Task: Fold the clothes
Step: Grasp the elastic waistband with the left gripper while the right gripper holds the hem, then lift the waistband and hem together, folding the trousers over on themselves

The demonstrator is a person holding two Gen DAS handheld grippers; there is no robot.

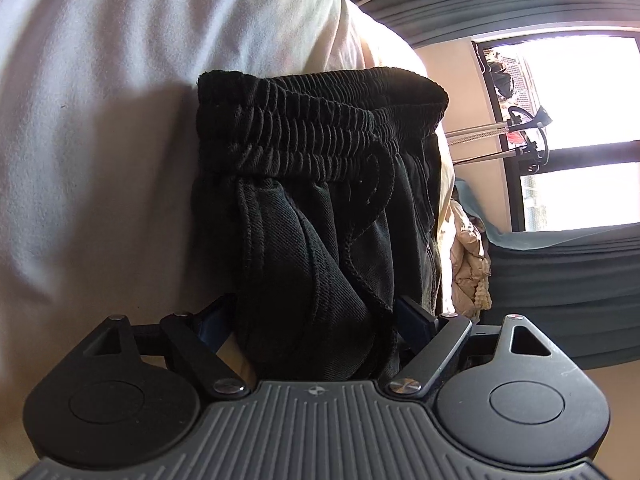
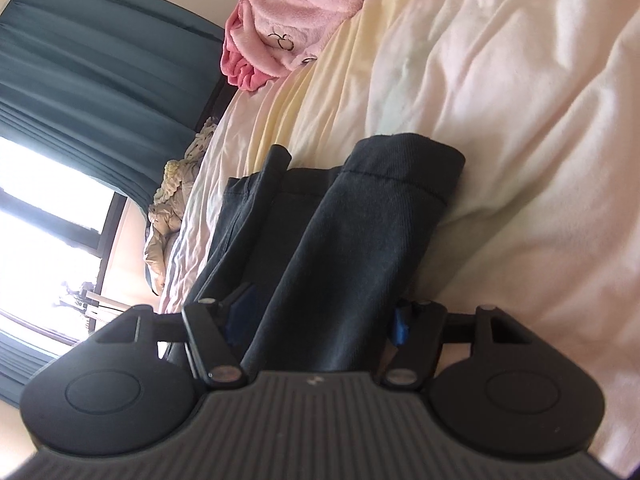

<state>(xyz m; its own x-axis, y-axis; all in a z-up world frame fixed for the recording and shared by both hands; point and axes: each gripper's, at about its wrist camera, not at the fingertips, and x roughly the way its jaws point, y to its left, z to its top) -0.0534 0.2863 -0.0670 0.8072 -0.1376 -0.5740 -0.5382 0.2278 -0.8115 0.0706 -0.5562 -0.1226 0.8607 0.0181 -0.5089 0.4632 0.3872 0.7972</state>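
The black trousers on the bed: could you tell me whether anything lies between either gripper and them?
Nothing visible does. The black trousers already sit between the left gripper's fingers at the waistband end, and a trouser leg runs between the right gripper's fingers. Only the pale bedsheet lies around them.

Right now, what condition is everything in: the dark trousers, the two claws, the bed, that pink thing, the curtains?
Trousers: folded into a bundle, waistband end up, lying on the bed.
Left claw: around the waistband end of the bundle.
Right claw: around the hem end.
Bed sheet: rumpled.
Pink robe: crumpled, unfolded.
Curtains: drawn aside, window bright.
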